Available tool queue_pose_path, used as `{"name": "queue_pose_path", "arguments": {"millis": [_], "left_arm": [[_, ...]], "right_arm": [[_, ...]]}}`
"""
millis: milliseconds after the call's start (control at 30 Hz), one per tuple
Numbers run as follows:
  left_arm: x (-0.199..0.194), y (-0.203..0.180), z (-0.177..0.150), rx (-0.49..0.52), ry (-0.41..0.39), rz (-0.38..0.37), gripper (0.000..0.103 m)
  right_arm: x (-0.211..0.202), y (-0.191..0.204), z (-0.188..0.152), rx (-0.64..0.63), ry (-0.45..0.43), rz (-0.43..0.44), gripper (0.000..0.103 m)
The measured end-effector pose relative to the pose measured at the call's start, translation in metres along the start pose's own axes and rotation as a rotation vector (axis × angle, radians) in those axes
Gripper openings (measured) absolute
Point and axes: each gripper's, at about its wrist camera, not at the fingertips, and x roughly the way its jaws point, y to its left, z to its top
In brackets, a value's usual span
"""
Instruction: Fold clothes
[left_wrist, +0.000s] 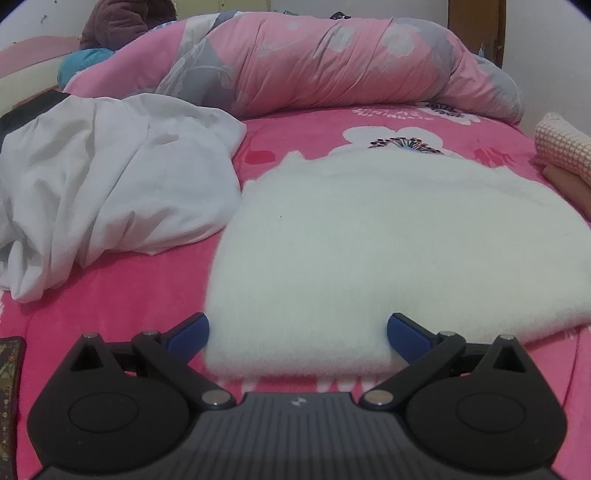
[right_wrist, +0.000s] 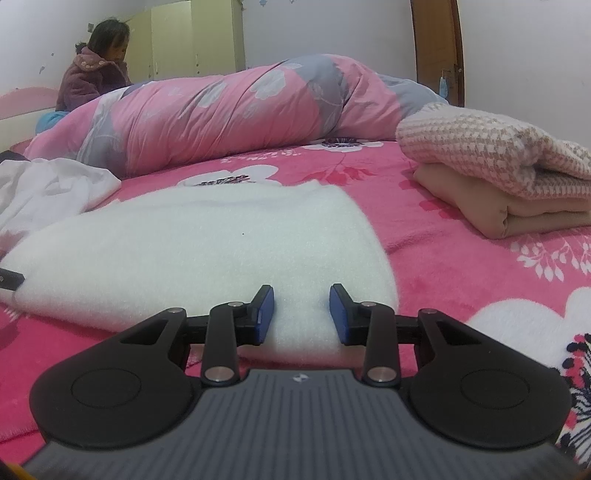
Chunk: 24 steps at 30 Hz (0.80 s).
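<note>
Clothes lie across the bed, which is covered with a bright pink flowered blanket. A fluffy white garment, folded into a thick slab, sits at the near edge of the bed, with its nearest edge between the fingers of both tools.

The left hand-held gripper has its jaws spread wide; the blue pads stand on either side of the garment's near left corner, and whether they touch the fabric is hard to tell. The right hand-held gripper is set narrower, partly spread, with its pads against or just beside the fluffy cloth at the near right portion of the same edge; the fabric fills the gap between them, but I cannot tell if it is truly pinched.

A crumpled white sheet-like garment is heaped toward the left side of the bed, touching or just beside the fluffy one. Toward the right edge rests a folded stack: a knitted pink-and-white piece on top of a tan one. A rolled pink and grey quilt runs along the far edge. A person in a purple coat sits beyond the far left corner.
</note>
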Motion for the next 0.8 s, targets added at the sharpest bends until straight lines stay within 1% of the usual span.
{"name": "queue_pose_path", "arguments": {"millis": [267,333,400,500,733,800], "left_arm": [[0.001,0.013,-0.006,-0.040,0.010,-0.052,0.103],[0.007,0.020,-0.008,-0.088,0.059,-0.099,0.103],[0.012,0.030,-0.010,-0.151,0.079,-0.148,0.103],[0.010,0.036,-0.012,-0.165,0.055,-0.179,0.103],[0.007,0.044,-0.015,-0.152,0.045,-0.204,0.103],[0.002,0.049,-0.017,-0.162,0.017,-0.207,0.103]], "right_arm": [[0.000,-0.001,-0.001,0.004,-0.007,0.000,0.033],[0.000,-0.002,-0.001,0.008,-0.007,0.003,0.033],[0.000,-0.003,-0.001,0.012,-0.007,0.005,0.033],[0.001,-0.004,0.000,0.014,-0.007,0.007,0.033],[0.000,-0.005,-0.001,0.025,-0.016,0.014,0.033],[0.000,-0.007,-0.002,0.035,-0.021,0.020,0.034]]}}
